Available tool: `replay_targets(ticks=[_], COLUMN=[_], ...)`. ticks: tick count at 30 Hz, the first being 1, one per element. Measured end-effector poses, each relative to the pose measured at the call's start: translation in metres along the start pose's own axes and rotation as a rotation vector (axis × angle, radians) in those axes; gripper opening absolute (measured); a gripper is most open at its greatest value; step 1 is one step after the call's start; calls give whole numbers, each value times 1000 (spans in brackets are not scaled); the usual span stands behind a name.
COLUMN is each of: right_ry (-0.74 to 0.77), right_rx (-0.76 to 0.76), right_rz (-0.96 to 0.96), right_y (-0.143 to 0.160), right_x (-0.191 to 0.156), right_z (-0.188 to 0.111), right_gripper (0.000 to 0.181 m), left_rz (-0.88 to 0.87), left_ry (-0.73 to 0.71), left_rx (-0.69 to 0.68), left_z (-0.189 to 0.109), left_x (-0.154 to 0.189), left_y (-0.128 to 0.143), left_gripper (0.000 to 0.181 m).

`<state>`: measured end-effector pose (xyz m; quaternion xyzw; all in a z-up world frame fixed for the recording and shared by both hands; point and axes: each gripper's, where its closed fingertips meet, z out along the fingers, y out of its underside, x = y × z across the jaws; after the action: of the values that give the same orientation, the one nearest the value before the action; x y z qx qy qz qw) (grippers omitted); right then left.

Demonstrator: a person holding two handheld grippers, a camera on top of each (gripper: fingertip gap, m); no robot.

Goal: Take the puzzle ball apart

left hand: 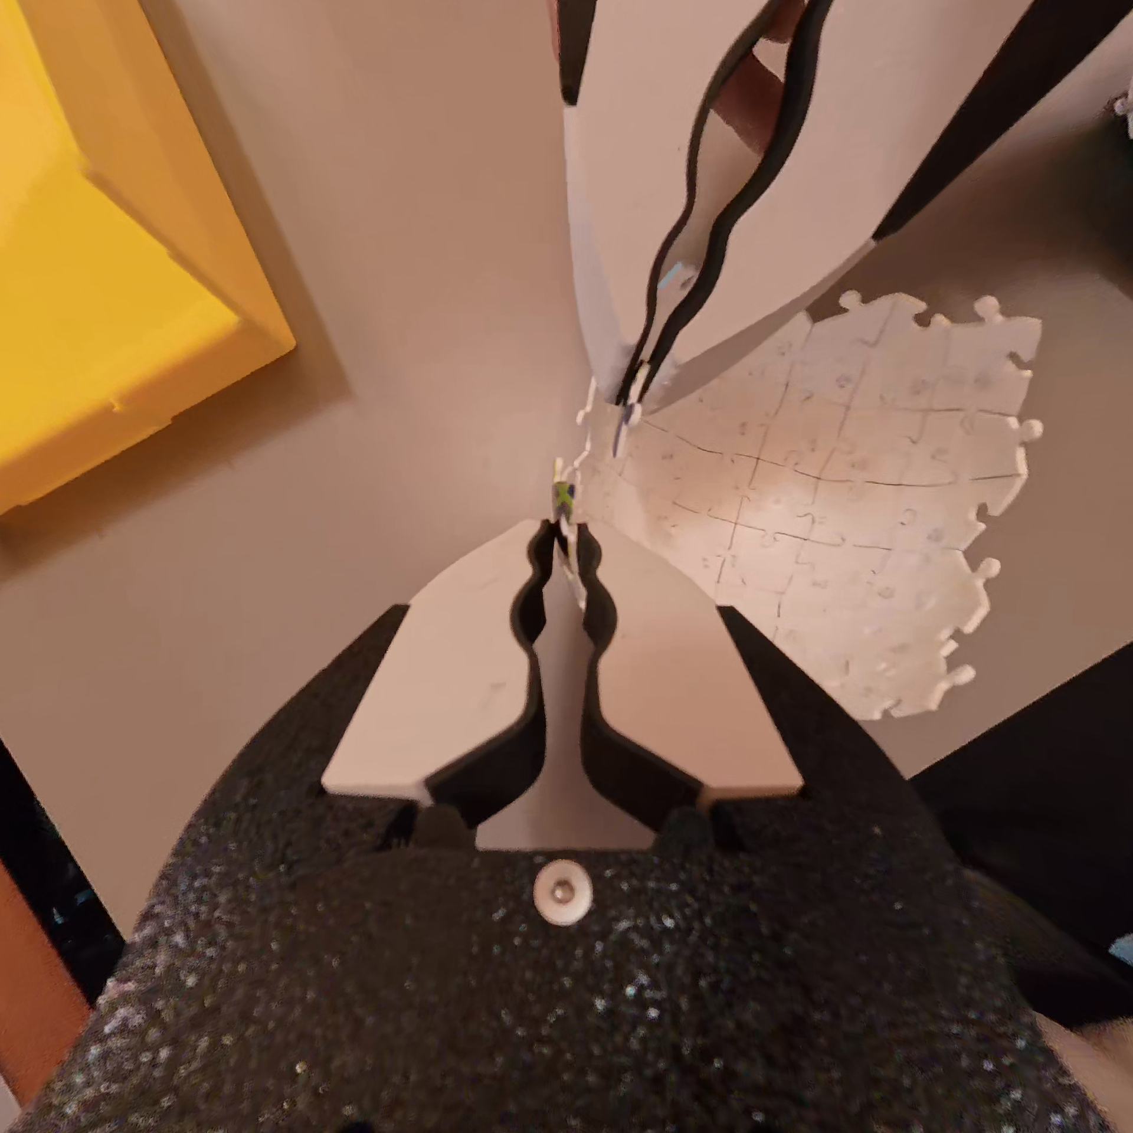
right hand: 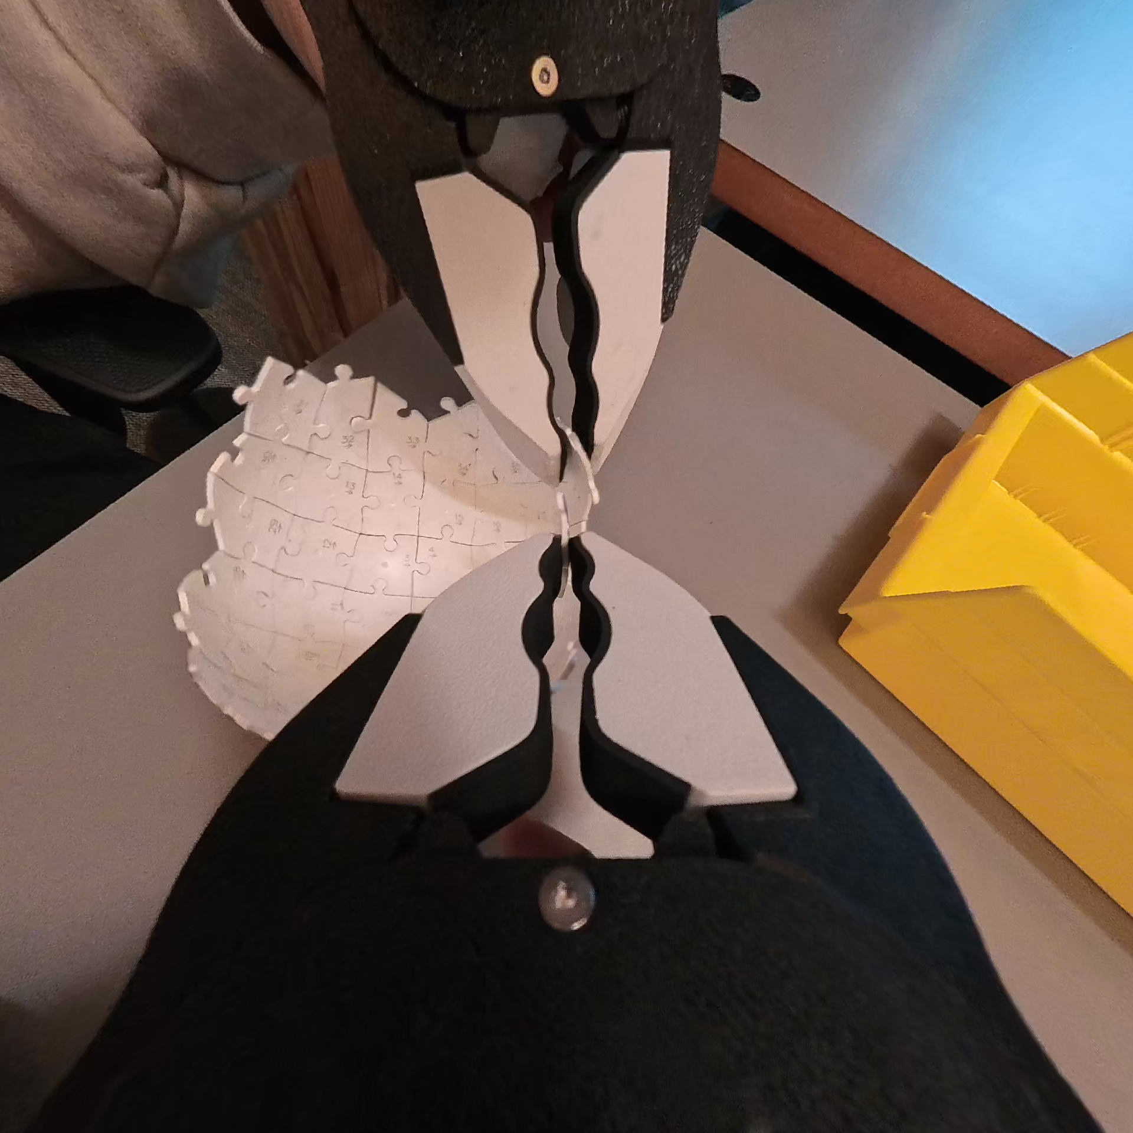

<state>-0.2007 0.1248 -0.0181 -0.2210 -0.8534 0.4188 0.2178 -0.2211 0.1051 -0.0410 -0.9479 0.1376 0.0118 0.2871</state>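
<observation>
White plastic puzzle ball (left hand: 815, 509), already down to an open curved shell showing its pale inner face, sits above the grey surface (left hand: 380, 306) between your two tools. Your left tool (left hand: 567, 530) is nearly closed, pinching the shell's rim at a tip with green print. Your right tool (right hand: 567, 552) faces it, also nearly closed, gripping a neighbouring rim piece (right hand: 579, 490). Both tips almost touch. A yellow bin (right hand: 1005, 613) rests on the surface well apart from the shell, on the side away from it.
</observation>
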Motion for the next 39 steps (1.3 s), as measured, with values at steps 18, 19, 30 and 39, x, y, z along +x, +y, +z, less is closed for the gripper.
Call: replay_targets(ticks=[18, 19, 30, 39], right_ry=[-53, -61, -44, -2], right_rx=[14, 13, 9, 21], right_rz=[-124, -120, -86, -115], right_y=[-16, -15, -9, -6], right_x=[16, 16, 23, 26], right_z=[10, 11, 20, 24], right_gripper=[2, 2, 3, 4], left_rz=[-73, -76, -125, -148], left_ry=[101, 110, 153, 178], left_rx=[93, 103, 140, 157], left_z=[9, 9, 14, 16], left_x=[-7, -8, -11, -13], left_y=[2, 2, 3, 5], left_gripper=[2, 1, 1, 2])
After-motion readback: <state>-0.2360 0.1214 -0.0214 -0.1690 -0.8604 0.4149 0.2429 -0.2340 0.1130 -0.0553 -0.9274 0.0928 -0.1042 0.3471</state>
